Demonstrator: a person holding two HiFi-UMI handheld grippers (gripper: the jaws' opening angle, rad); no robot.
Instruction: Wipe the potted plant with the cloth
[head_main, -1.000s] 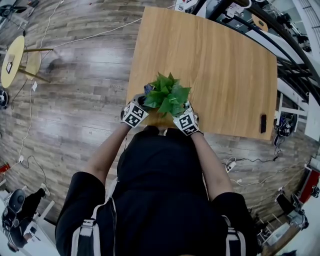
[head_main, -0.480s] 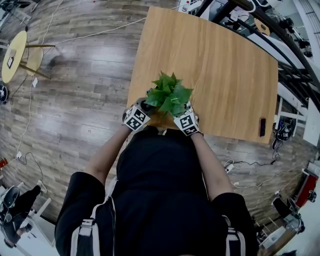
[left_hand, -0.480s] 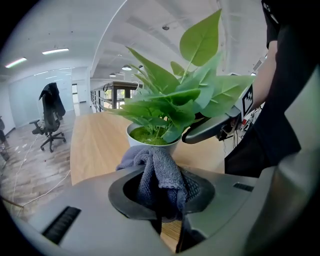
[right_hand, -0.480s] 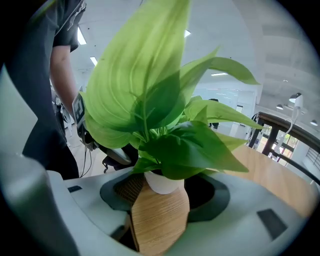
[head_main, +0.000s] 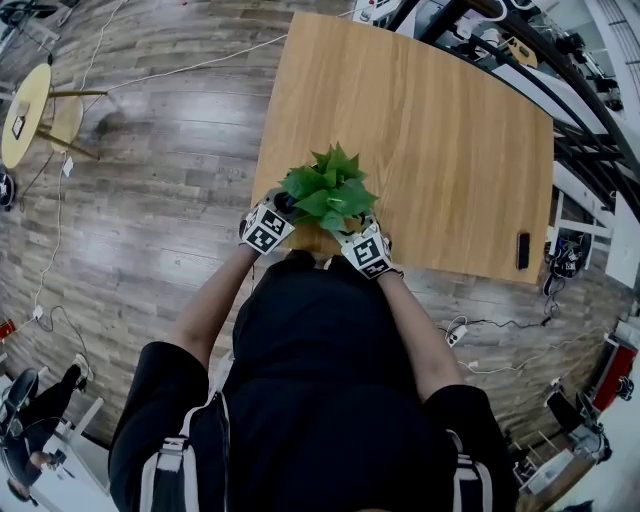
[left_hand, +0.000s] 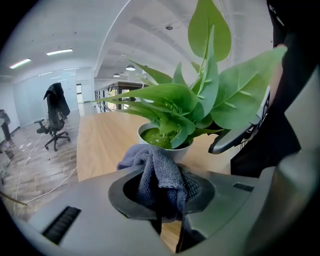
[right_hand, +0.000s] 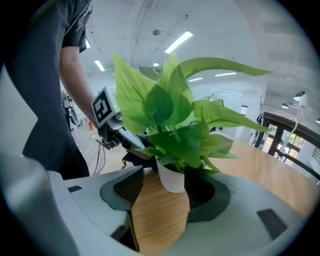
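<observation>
Left gripper (left_hand: 162, 200) clamped on a bunched grey cloth (left_hand: 159, 172), just short of the white pot (left_hand: 167, 147). Potted plant (head_main: 328, 190) upright by the table's (head_main: 430, 120) near edge. Right gripper (right_hand: 160, 200) spread open, pot at the far end of its gap.

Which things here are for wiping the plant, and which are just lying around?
For the job: potted plant; cloth pinched in the left tongs; open right tongs.

Just lying about: small black object on the table; yellow stool; office chair.
</observation>
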